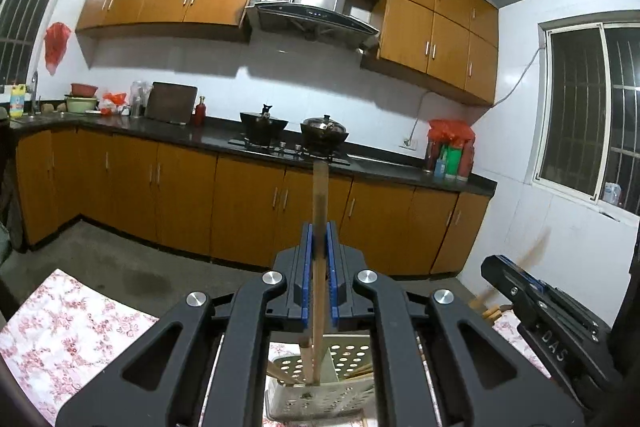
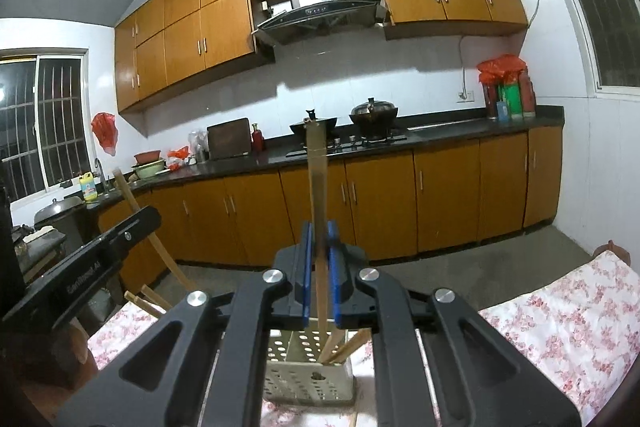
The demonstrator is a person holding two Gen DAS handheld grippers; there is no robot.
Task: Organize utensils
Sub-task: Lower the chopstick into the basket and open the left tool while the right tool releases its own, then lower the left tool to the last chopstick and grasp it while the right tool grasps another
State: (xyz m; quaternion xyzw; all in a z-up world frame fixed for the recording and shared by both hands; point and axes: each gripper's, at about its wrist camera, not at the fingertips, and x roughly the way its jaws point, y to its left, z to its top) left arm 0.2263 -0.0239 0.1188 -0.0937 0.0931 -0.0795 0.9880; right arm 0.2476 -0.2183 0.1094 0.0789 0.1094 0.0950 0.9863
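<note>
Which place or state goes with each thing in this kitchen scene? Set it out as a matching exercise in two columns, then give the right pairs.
Things
1. left gripper
2. utensil holder
3. lidded pots
4. red plastic bag

Places or states
A. on the stove under the range hood
B. hangs on the wall by the window
C. fingers shut on an upright chopstick
D. perforated, on the floral cloth, sticks inside

Pairs: 1-C, 2-D, 3-A, 4-B
</note>
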